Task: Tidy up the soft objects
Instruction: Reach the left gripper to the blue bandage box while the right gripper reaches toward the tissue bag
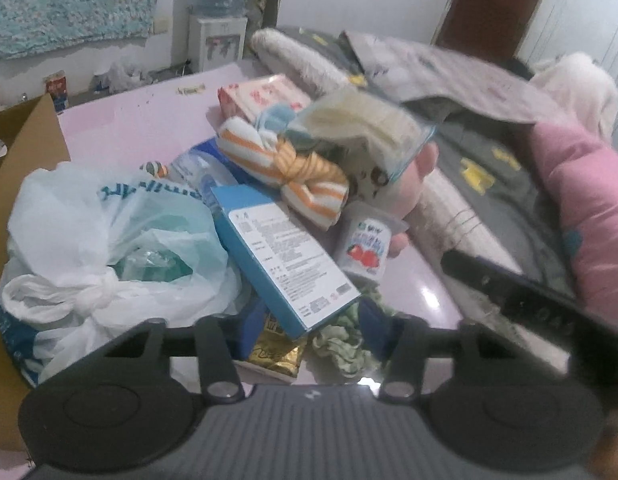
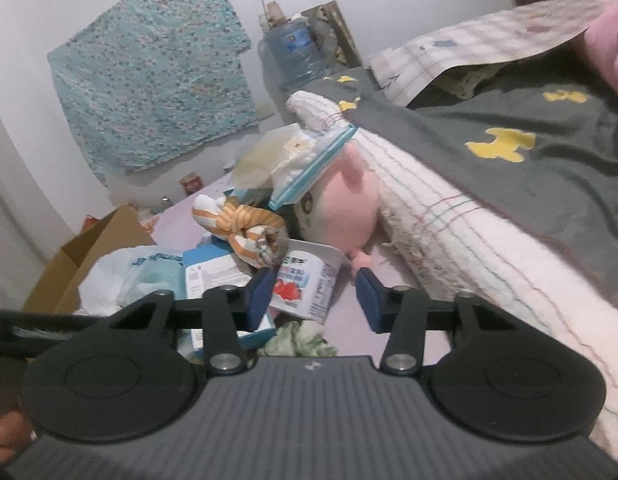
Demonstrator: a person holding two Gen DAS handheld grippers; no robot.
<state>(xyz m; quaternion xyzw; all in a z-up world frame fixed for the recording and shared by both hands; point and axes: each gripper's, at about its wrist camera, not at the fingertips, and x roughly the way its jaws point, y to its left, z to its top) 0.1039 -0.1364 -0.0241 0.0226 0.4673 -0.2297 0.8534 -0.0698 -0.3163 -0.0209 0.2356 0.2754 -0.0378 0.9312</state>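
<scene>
Here the cup point(image 2: 305, 286) shows strawberries; its writing is unreadable.

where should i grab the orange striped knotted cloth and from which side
Grip the knot at the middle of the orange striped cloth, its narrowest, firmest part, with both striped ends flaring out from it. Come from above, jaws across the knot: it lies on top of the pile, over the blue box, so the top is probably clear.
</scene>
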